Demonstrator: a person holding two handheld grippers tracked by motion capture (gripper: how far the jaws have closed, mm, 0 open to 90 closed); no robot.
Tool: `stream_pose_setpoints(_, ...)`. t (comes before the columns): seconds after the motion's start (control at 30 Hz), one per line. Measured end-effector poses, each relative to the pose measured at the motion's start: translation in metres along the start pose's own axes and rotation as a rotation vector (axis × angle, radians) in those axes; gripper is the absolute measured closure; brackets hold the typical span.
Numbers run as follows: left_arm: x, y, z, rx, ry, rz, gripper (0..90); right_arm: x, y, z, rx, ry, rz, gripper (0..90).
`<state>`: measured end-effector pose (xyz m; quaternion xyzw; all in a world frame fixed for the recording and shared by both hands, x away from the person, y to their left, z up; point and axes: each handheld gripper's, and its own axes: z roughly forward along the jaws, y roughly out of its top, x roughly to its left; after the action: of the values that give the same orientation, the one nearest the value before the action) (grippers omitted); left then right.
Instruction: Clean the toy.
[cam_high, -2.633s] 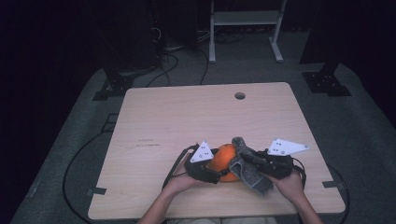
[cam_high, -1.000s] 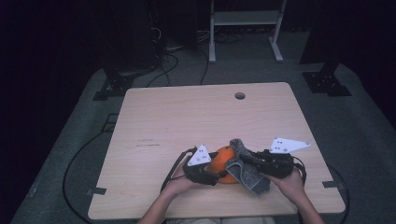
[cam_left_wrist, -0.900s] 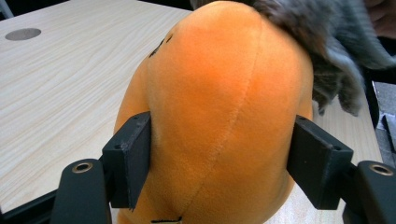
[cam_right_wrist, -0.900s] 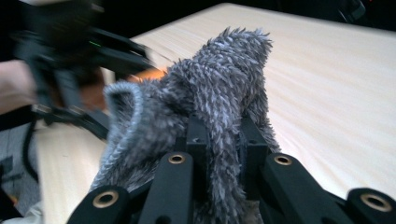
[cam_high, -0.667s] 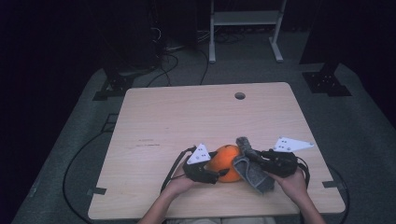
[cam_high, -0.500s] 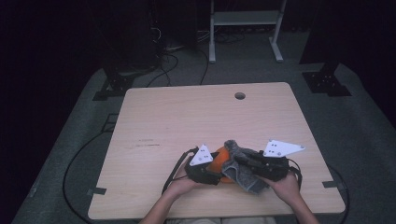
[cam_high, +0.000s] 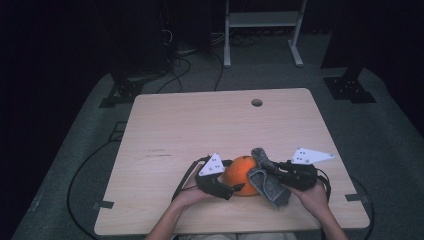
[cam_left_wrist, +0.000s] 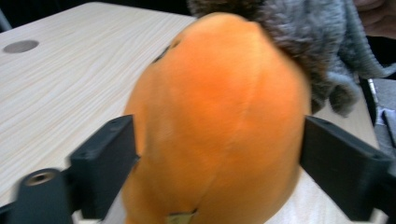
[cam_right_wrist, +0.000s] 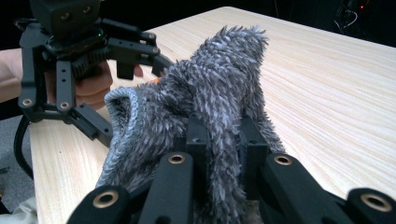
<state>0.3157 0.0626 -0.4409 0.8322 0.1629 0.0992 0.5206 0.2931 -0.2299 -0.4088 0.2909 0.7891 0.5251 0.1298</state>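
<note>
An orange plush toy (cam_high: 239, 172) rests near the table's front edge. It sits between the jaws of my left gripper (cam_high: 231, 177), which have just been opening. In the left gripper view the toy (cam_left_wrist: 215, 121) spans the whole gap of that gripper (cam_left_wrist: 217, 154), and both pads still touch its sides. A grey fuzzy cloth (cam_high: 267, 185) is draped over the toy's right side. My right gripper (cam_high: 274, 174) is shut on it. In the right gripper view the cloth (cam_right_wrist: 210, 93) bunches up from the clamped jaws of that gripper (cam_right_wrist: 224, 135), with the left gripper (cam_right_wrist: 133, 93) behind it.
The wooden table (cam_high: 200, 125) has a round hole (cam_high: 257, 102) near its far edge. Beyond it on the dark floor are a white metal rack (cam_high: 260, 20) and cables (cam_high: 190, 65). The person's hands hold both grippers close to the front edge.
The left gripper's jaws stand wider around the orange toy than half a second ago. The right gripper has shifted slightly to the right, drawing the grey cloth with it.
</note>
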Motion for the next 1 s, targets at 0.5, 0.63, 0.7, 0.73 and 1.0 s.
stream_pose_setpoints(0.5,-0.018,0.004,0.016,0.019,0.096,0.081,32.8,0.029,0.024,0.005,-0.025,0.019,-0.1,78.2)
stream_pose_setpoints(0.63,-0.018,0.005,0.009,-0.017,0.127,0.066,37.5,0.032,0.026,0.011,-0.02,0.009,-0.115,78.1)
stream_pose_setpoints(0.7,-0.018,0.013,0.002,-0.036,0.16,0.089,38.6,0.008,0.016,0.004,-0.038,-0.046,-0.007,78.1)
stream_pose_setpoints(0.73,-0.018,0.013,0.002,-0.036,0.16,0.089,38.8,0.002,0.013,0.003,-0.043,-0.054,0.025,78.1)
stream_pose_setpoints(1.0,-0.014,0.022,-0.016,0.011,0.33,0.16,38.8,0.006,0.029,0.028,-0.076,-0.018,0.025,78.0)
